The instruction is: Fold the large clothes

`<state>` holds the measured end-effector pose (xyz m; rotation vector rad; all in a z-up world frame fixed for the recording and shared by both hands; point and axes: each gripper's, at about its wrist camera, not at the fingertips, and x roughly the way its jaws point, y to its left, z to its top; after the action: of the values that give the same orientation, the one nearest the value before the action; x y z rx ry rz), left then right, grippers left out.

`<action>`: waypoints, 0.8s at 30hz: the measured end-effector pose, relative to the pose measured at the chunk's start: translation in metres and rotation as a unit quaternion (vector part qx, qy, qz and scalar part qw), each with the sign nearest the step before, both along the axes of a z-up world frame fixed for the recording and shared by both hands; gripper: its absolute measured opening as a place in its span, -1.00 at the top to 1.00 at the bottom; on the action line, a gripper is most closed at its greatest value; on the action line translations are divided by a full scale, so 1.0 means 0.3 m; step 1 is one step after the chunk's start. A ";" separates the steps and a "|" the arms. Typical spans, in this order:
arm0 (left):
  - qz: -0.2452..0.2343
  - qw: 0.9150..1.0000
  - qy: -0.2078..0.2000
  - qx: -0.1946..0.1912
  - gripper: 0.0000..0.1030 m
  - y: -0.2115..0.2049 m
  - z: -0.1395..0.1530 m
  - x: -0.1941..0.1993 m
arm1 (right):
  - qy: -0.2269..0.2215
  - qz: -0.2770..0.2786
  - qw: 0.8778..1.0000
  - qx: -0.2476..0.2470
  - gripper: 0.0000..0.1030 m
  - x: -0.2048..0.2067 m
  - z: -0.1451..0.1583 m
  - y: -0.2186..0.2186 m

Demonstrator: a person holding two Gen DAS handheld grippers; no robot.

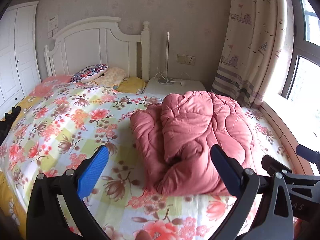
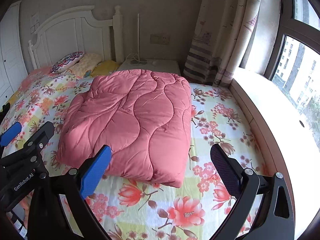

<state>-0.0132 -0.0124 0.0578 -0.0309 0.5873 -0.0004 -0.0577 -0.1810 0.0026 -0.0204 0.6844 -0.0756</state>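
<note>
Two grippers are shown above a bed [image 2: 220,120] covered by a floral sheet, on which a pink quilted comforter [image 2: 136,120] lies already gathered into a thick, roughly square bundle, nearer the window side than the wardrobe side. The left gripper [image 1: 158,160] is held with its fingers spread wide and nothing between them, its dark finger [image 1: 226,170] seen against the near left flank of the bundle, where a loose lobe sags outward in the left wrist view. The right gripper [image 2: 162,160] is likewise spread wide and empty, its blue finger [image 2: 96,170] seen just before the near edge; whether it touches the fabric cannot be told. The fold is judged to be nearly complete, so the step in hand is taken to be a final tidying or a last halving. For this to be done well, the sagging lobe should be tucked under first, all layers at a corner should be pinched together rather than the top skin alone, and both corners should be carried across evenly, since slippery padded fabric is likely to spring open if released unevenly. Pillows [image 1: 96,74] by the headboard are well apart from the work.
</note>
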 end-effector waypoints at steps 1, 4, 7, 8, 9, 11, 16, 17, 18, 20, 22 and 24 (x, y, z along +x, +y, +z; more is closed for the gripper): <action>-0.001 1.000 -0.001 -0.001 -0.96 0.003 -0.001 -0.016 | 0.000 -0.003 1.000 -0.001 -0.87 -0.011 -0.003 0.001; 0.000 1.000 -0.005 0.009 -0.96 0.001 -0.003 -0.052 | 0.008 -0.005 1.000 -0.010 -0.87 -0.035 -0.019 0.009; 0.009 1.000 -0.010 0.024 -0.96 -0.001 -0.014 -0.085 | 0.022 0.009 1.000 -0.007 -0.87 -0.044 -0.045 0.016; 0.012 1.000 -0.010 0.025 -0.96 0.001 -0.018 -0.089 | 0.030 0.018 0.999 -0.003 -0.87 -0.046 -0.058 0.020; 0.014 1.000 -0.006 0.025 -0.96 0.004 -0.025 -0.094 | 0.036 0.026 0.999 0.002 -0.87 -0.046 -0.070 0.022; 0.020 0.999 0.000 0.032 -0.96 0.008 -0.038 -0.100 | 0.048 0.036 0.998 0.007 -0.87 -0.042 -0.091 0.026; 0.000 0.999 0.018 0.028 -0.96 0.011 -0.061 -0.105 | 0.057 0.022 0.998 -0.030 -0.87 -0.040 -0.123 0.048; -0.007 0.999 0.025 0.027 -0.96 0.009 -0.068 -0.104 | 0.056 0.019 0.998 -0.031 -0.87 -0.045 -0.126 0.047; -0.008 0.999 0.028 0.029 -0.96 0.006 -0.073 -0.104 | 0.055 0.016 0.998 -0.030 -0.87 -0.049 -0.128 0.045; -0.001 0.999 0.028 0.047 -0.96 -0.003 -0.082 -0.112 | 0.058 0.006 0.998 -0.038 -0.88 -0.050 -0.134 0.041; 0.009 0.997 0.026 0.065 -0.96 -0.012 -0.084 -0.124 | 0.065 -0.005 0.997 -0.047 -0.87 -0.046 -0.141 0.037; 0.002 0.997 0.031 0.077 -0.96 -0.025 -0.089 -0.134 | 0.072 -0.015 0.995 -0.062 -0.87 -0.046 -0.147 0.039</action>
<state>-0.0533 -0.0199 0.0310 0.1171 0.6473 0.0500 -0.0715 -0.1693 -0.0416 -0.1361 0.8242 -0.1472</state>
